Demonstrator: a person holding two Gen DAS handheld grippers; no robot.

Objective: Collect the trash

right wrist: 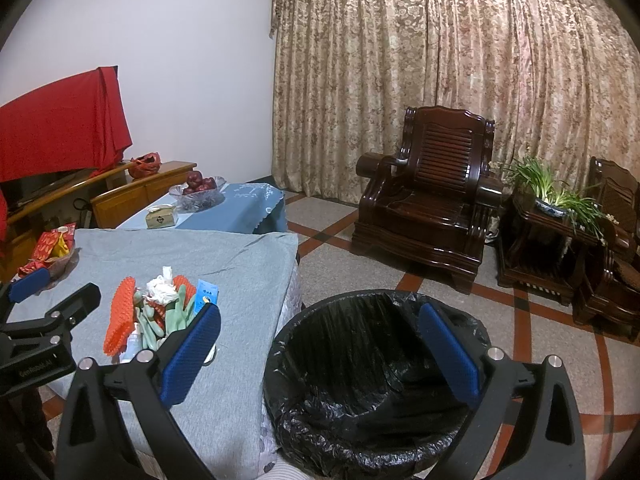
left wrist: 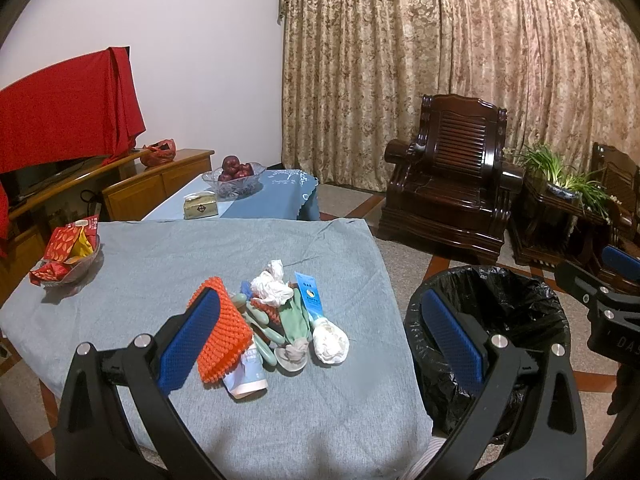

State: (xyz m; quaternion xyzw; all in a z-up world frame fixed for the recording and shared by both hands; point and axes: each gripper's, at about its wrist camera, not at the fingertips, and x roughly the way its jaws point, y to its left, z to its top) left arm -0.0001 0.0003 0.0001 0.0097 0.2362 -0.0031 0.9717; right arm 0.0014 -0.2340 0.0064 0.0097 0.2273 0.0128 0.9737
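A pile of trash [left wrist: 276, 320] lies on the grey-clothed table [left wrist: 200, 252]: an orange spiky pad [left wrist: 222, 340], crumpled white tissue [left wrist: 272, 290], green gloves [left wrist: 294, 316], a blue packet [left wrist: 310, 296], a white wad [left wrist: 330, 342] and a small tube [left wrist: 248, 380]. My left gripper [left wrist: 320, 344] is open and empty above the pile's near side. My right gripper [right wrist: 320, 356] is open and empty above the black-lined trash bin [right wrist: 360, 380]. The pile also shows in the right wrist view [right wrist: 160, 312]. The bin [left wrist: 512, 320] stands on the floor right of the table.
A glass dish of red snack packets [left wrist: 68, 252] sits at the table's left edge. Beyond are a blue-clothed low table [left wrist: 272, 196] with a fruit bowl [left wrist: 234, 178] and tissue box [left wrist: 200, 206], a TV cabinet [left wrist: 132, 180], and dark wooden armchairs [left wrist: 452, 188].
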